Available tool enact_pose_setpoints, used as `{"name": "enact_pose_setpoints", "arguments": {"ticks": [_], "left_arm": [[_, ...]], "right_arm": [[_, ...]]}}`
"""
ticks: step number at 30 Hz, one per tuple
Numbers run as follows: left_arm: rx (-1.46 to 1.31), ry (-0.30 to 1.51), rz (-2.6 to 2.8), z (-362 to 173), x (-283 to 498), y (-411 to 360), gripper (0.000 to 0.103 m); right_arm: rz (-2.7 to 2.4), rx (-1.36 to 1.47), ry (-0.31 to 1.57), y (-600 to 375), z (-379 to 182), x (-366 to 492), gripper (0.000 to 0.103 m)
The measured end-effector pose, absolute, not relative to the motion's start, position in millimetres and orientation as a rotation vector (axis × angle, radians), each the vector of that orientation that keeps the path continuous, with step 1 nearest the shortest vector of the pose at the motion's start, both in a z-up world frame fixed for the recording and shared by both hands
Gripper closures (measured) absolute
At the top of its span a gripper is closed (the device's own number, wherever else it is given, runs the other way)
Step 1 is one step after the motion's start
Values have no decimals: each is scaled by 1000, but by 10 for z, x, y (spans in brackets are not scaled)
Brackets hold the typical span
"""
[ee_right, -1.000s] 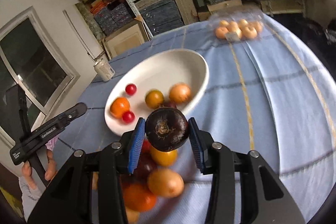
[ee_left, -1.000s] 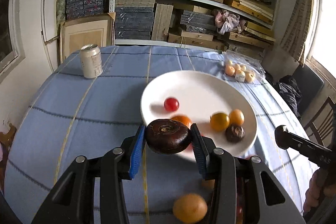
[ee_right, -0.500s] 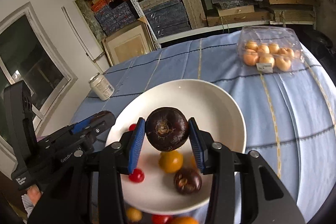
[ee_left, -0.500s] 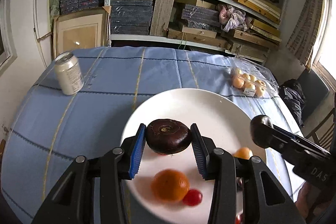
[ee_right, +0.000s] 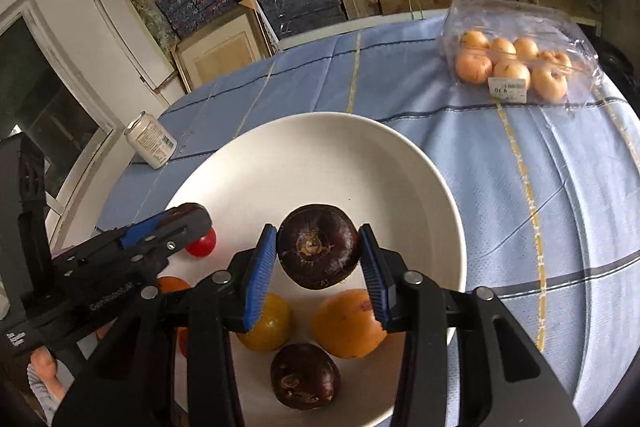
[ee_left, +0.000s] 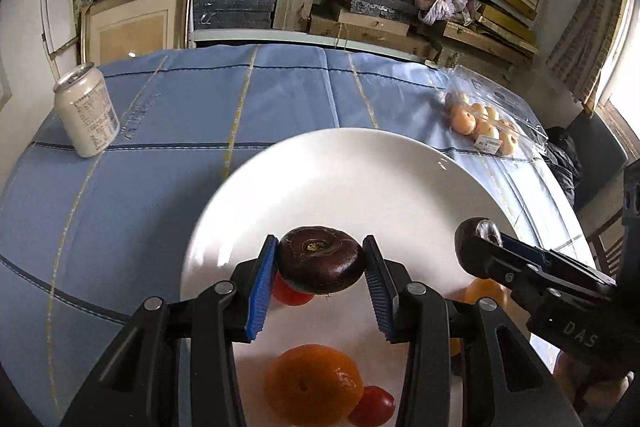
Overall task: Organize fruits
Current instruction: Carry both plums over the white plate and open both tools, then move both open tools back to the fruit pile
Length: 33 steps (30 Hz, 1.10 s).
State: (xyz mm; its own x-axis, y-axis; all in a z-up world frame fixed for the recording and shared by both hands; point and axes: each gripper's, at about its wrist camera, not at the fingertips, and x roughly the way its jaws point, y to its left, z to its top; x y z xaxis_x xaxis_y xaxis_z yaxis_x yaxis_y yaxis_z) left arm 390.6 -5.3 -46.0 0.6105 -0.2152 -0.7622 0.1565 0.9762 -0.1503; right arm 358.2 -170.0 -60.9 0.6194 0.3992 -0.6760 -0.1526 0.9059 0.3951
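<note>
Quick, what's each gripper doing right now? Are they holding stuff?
Left gripper: shut on a dark purple fruit.
Right gripper: shut on another dark purple fruit.

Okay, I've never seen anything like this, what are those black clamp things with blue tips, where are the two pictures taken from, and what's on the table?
They are hand-held grippers, one in each of a person's hands, each with a camera looking along its fingers. One picture comes from the left gripper, the other from the right gripper. Each is clamped on a dark purple round fruit: the left one's fruit, the right one's fruit, above a white plate already holding oranges, small red fruits and another dark one. The blue tablecloth also carries a drink can and a clear pack of fruit.
</note>
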Motion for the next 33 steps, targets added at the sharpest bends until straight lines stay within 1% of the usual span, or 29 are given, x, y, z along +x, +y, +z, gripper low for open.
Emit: {"name": "enact_pose_setpoints", "arguments": {"ticks": [11, 16, 18, 21, 27, 33], "left_arm": [[3, 872, -224, -488, 3980, -277, 60], [42, 863, -243, -485, 3952, -380, 59], [47, 863, -247, -487, 3945, -397, 58], [26, 867, -243, -481, 3957, -363, 52], [-38, 853, -227, -342, 3899, -192, 51], [-38, 789, -183, -115, 3487, -30, 49]], "right_arm": [[342, 347, 913, -1706, -727, 3662, 61], [332, 334, 911, -1707, -725, 3666, 60], [326, 323, 905, -1701, -707, 3659, 60], [326, 331, 893, -1723, -670, 3644, 60], [328, 372, 837, -1850, -488, 3543, 59], [392, 366, 728, -1792, -41, 3206, 59]]}}
